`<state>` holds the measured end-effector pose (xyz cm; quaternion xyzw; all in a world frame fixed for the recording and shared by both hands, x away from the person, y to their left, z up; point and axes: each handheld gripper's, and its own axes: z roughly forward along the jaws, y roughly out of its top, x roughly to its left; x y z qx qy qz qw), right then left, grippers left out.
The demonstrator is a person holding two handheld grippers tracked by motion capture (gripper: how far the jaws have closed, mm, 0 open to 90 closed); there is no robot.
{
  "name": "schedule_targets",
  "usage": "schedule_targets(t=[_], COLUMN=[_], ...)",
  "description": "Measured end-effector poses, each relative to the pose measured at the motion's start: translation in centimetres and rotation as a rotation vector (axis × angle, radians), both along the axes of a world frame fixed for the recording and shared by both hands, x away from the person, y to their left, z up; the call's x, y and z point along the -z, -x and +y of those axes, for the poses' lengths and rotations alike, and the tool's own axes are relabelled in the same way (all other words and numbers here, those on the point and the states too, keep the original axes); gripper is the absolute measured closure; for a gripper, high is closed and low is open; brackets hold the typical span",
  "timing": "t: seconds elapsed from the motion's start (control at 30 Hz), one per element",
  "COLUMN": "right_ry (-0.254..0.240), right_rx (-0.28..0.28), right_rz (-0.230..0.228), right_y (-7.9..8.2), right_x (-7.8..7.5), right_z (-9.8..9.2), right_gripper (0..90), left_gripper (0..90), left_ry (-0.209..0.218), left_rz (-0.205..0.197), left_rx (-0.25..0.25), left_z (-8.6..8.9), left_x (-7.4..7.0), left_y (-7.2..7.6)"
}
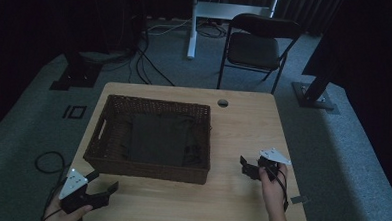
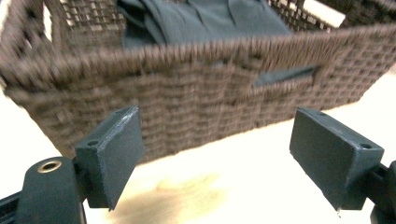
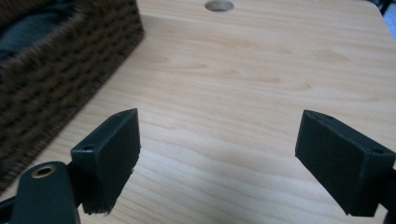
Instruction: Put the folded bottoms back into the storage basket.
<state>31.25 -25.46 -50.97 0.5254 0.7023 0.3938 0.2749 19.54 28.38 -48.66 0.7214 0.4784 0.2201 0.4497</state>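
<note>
At the far left of the high view we see the left gripper (image 1: 102, 186), held in a hand (image 1: 64, 212) at the near-left corner of the pale wooden bench (image 1: 248, 128); its jaws stand wide apart with nothing between them. In the left gripper view they face the near wall of the dark brown rectangular wicker basket (image 2: 187, 88), which stands close ahead. The basket sits on the left half of the bench, and a dark folded cloth (image 1: 160, 139) lies flat inside it. Further right, bare bench separates the basket from the right gripper (image 1: 249, 167), held in the other hand (image 1: 271, 190) near the right edge. Its jaws are also spread apart and empty over bare wood, with the basket's corner at their left in the right gripper view.
</note>
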Motion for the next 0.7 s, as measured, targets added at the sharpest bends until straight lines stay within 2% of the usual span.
schedule_targets(t=[0.03, 0.07, 0.17, 0.2, 0.37, 0.4, 0.47, 0.5, 0.53, 0.63, 0.67, 0.7], right_ry=[0.0, 0.004, 0.005, 0.008, 0.013, 0.012, -0.003, -0.003, -0.005, 0.0, 0.021, 0.024], right_rx=[0.0, 0.004, 0.011, 0.012, 0.021, 0.031, 0.049, 0.049, 0.056, 0.061, 0.082, 0.088], right_rz=[0.0, 0.006, 0.013, 0.019, 0.032, 0.043, 0.052, 0.052, 0.053, 0.054, 0.065, 0.067], right_y=[0.0, 0.1, 0.2, 0.3, 0.4, 0.4, 0.5, 0.5, 0.6, 0.6, 0.8, 0.8], right_x=[0.0, 0.4, 0.7, 1.1, 1.5, 1.8, 2.1, 2.1, 2.3, 2.4, 2.8, 2.9], right_z=[0.0, -0.3, -0.6, -0.8, -1.2, -1.4, -1.6, -1.6, -1.7, -1.8, -2.2, -2.4], right_gripper=[13.5, 13.5, 13.5, 13.5, 13.5, 13.5, 13.4, 13.4, 13.4, 13.4, 13.5, 13.5], left_gripper=[17.9, 17.9, 17.9, 17.9, 17.9, 17.9, 17.9, 17.9, 17.9, 17.9, 17.9, 17.9], left_ry=[0.0, 0.002, 0.007, 0.006, -0.016, -0.076, -0.078, -0.078, -0.079, -0.076, -0.103, -0.111], left_rz=[0.0, 0.028, 0.042, 0.059, 0.07, 0.059, 0.069, 0.069, 0.077, 0.091, 0.12, 0.131], left_rx=[0.0, -0.009, -0.01, -0.023, -0.045, -0.085, -0.123, -0.123, -0.163, -0.173, -0.191, -0.195], left_z=[0.0, 0.0, 0.0, 0.0, 0.0, 0.1, 0.5, 0.5, 0.8, 0.9, 0.9, 0.9], left_x=[0.0, 0.7, 1.4, 2.1, 2.9, 3.5, 4.0, 4.0, 4.6, 5.0, 5.6, 5.8], left_y=[0.0, -0.1, -0.2, -0.4, -0.6, -0.7, -0.9, -0.9, -1.0, -1.1, -1.1, -1.1])
